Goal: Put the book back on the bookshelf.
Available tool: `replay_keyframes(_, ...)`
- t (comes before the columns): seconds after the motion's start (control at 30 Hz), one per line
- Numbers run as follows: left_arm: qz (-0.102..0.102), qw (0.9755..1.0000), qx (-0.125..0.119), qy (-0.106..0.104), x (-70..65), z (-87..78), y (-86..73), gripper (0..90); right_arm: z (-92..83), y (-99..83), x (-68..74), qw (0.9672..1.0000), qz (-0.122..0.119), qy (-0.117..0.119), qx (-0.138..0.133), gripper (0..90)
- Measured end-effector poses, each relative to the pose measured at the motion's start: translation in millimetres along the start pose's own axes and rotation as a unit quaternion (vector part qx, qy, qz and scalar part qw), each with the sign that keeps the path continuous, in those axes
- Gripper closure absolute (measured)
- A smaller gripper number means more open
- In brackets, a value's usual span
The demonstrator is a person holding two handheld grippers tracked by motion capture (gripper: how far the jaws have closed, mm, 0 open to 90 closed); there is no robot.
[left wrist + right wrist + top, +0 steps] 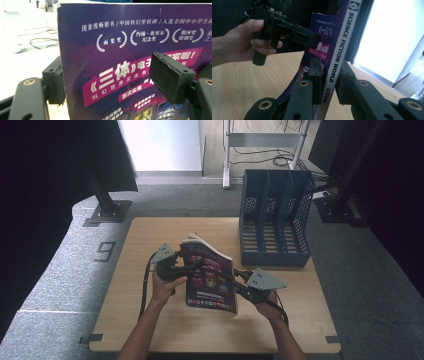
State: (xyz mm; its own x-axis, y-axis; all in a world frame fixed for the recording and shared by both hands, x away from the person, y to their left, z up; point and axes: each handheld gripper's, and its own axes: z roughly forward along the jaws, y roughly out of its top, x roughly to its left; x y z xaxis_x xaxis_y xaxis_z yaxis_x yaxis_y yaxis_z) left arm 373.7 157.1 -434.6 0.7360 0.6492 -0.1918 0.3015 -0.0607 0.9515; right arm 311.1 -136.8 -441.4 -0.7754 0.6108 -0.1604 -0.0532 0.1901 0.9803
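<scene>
Right tool (329, 87) clamps the magazine (210, 275) spine, holding it upright on the counter (150, 315). Left tool (112, 82) straddles the left edge, jaws wide.

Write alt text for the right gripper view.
The right hand-held gripper clamps the spine of an upright purple magazine reading SCIENCE FICTION WORLD, above a wooden table. Beyond, a hand holds the left hand-held gripper at the magazine's cover.
</scene>
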Motion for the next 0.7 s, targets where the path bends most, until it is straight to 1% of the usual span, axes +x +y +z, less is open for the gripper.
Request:
replay_keyframes(0.07,0.000,1.0000,-0.001,0.001,0.1,-0.3,0.2,23.5,-0.5,-0.1,-0.1,1.0000,-0.001,-0.001,0.000,76.1)
replay_keyframes(0.13,0.001,1.0000,-0.002,0.003,0.0,-0.8,0.5,25.7,-1.1,-0.4,-0.2,1.0000,-0.002,0.000,-0.002,76.2)
replay_keyframes(0.17,0.002,1.0000,-0.002,0.005,-0.1,-1.1,0.6,28.9,-1.1,-0.5,0.2,1.0000,-0.005,-0.003,-0.002,76.1)
replay_keyframes(0.2,0.003,1.0000,-0.002,0.007,-0.2,-1.3,0.7,28.9,-1.1,-0.5,0.2,1.0000,-0.005,-0.003,-0.002,76.1)
replay_keyframes(0.27,0.003,0.9999,-0.005,0.009,-0.5,-1.7,1.0,30.7,-0.5,-0.5,0.6,0.9999,-0.007,-0.007,-0.002,76.2)
replay_keyframes(0.33,-0.001,0.9998,-0.013,0.013,-0.4,-2.9,2.2,32.5,1.6,-0.3,1.5,0.9999,-0.008,-0.010,-0.009,77.0)
replay_keyframes(0.4,-0.003,0.9998,-0.017,0.012,-0.1,-3.6,2.9,33.1,2.8,0.1,1.9,0.9998,-0.008,-0.012,-0.011,77.5)
replay_keyframes(0.43,-0.009,0.9996,-0.025,0.007,0.3,-5.3,5.5,34.2,5.5,1.5,1.9,0.9998,-0.007,-0.014,-0.015,78.4)
replay_keyframes(0.47,-0.009,0.9996,-0.026,0.005,-0.1,-5.9,7.7,34.4,7.3,2.3,1.6,0.9997,-0.007,-0.013,-0.018,78.7)
replay_keyframes(0.53,-0.003,0.9997,-0.026,0.004,-2.3,-6.9,13.1,34.4,11.5,4.1,0.7,0.9996,-0.008,-0.016,-0.021,79.3)
replay_keyframes(0.6,0.004,0.9995,-0.031,0.008,-4.1,-8.3,18.2,34.3,15.3,6.0,-0.6,0.9995,-0.008,-0.019,-0.024,80.0)
replay_keyframes(0.67,0.003,0.9994,-0.034,0.008,-4.6,-9.0,20.2,34.5,16.3,7.0,-1.1,0.9994,-0.007,-0.021,-0.027,80.3)
replay_keyframes(0.7,0.006,0.9993,-0.036,0.008,-5.0,-10.7,22.4,34.6,15.9,8.4,-1.7,0.9990,-0.005,-0.022,-0.037,80.9)
